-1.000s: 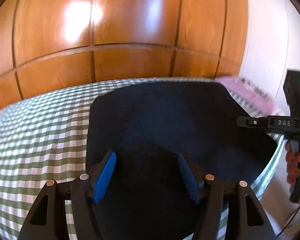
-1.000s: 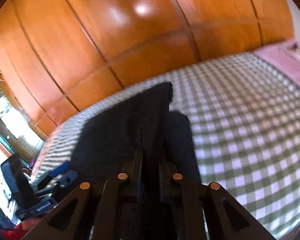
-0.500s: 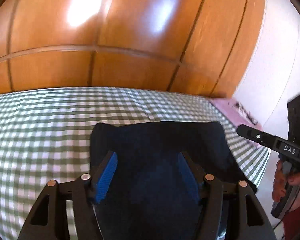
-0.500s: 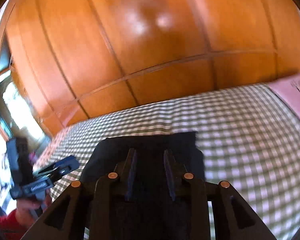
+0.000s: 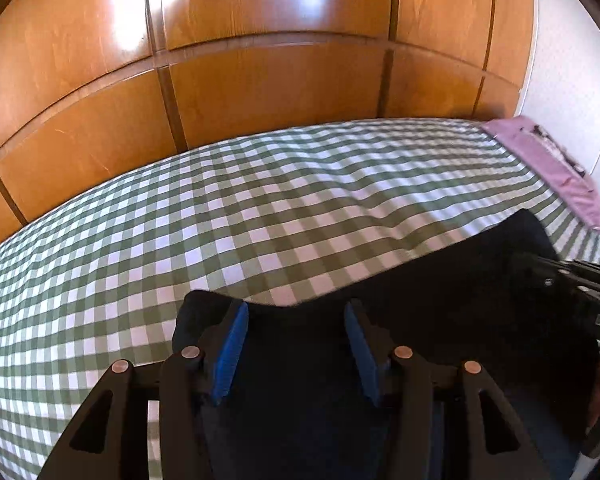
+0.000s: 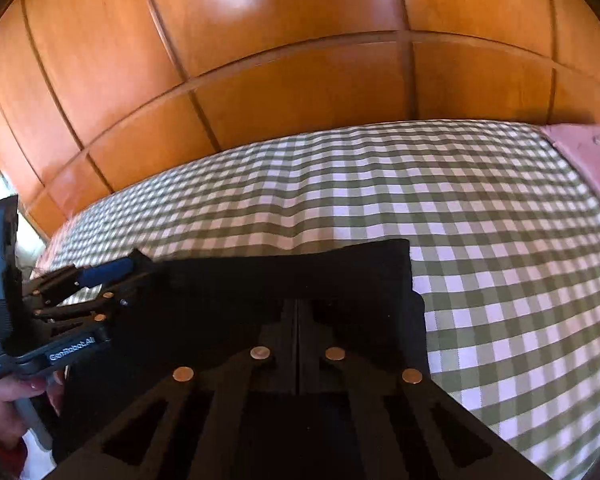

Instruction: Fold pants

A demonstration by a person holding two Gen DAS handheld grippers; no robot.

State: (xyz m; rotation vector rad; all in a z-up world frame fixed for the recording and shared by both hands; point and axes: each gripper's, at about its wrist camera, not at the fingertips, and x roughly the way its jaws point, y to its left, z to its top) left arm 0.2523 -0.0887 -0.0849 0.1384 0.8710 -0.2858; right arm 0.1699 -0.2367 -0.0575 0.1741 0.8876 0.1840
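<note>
Left wrist view: left gripper (image 5: 294, 344), blue-padded fingers (image 5: 230, 350) spread apart, nothing clamped btwn them. Dark navy pants (image 5: 440, 300) lie flat on green-and-white checked bedsheet (image 5: 220, 220), directly under and ahead of the pads; far cloth edge runs just past the fingertips, rising toward the right. Right gripper (image 5: 556, 276) enters at right edge, over the pants' right end.

Right wrist view: right gripper (image 6: 298, 312) w/ fingers pressed together; whether cloth is pinched btwn them cannot be told, dark on dark. Pants (image 6: 340, 276) lie beneath and ahead of it, right corner squared off on the bedsheet (image 6: 480, 220). Left gripper (image 6: 112, 276) sits at the pants' left end, a hand (image 6: 4, 404) on its grip.

Bkgd: wooden wardrobe panels (image 5: 260, 60); pink cloth (image 5: 548, 168) at bed's far right.
</note>
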